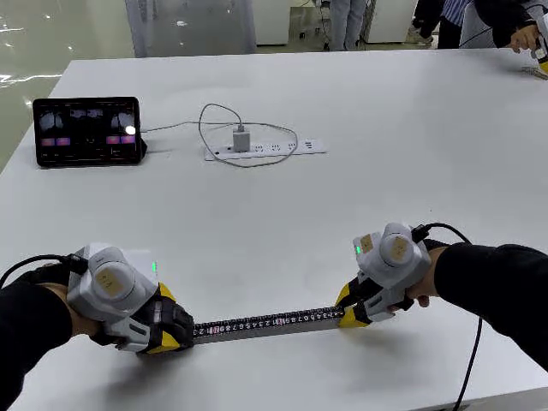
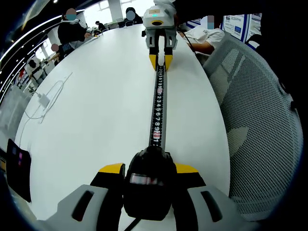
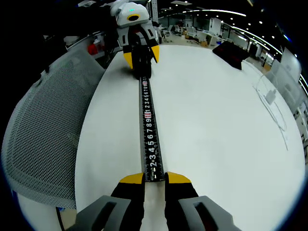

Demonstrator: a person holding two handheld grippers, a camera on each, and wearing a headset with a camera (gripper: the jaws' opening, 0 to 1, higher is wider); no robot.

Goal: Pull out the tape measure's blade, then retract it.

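A black tape measure case (image 2: pixel 148 188) sits between the yellow-tipped jaws of my left gripper (image 2: pixel 149 169), which is shut on it. In the head view the left gripper (image 1: pixel 175 330) is at the lower left of the white table. The blade (image 1: pixel 267 323), black with white numbers, lies drawn out flat along the table towards the right. My right gripper (image 1: pixel 347 315) is shut on the blade's end. In the right gripper view the blade (image 3: pixel 148 130) runs from my right gripper (image 3: pixel 154 178) up to the left gripper (image 3: pixel 139 53).
A tablet (image 1: pixel 87 131) stands at the far left of the table (image 1: pixel 385 154). A power strip (image 1: pixel 265 147) with a charger (image 1: pixel 241 139) and looped cable lies mid-table. A person's hand (image 1: pixel 524 38) works at the far right corner. A mesh chair (image 2: pixel 260 120) stands by the table's near edge.
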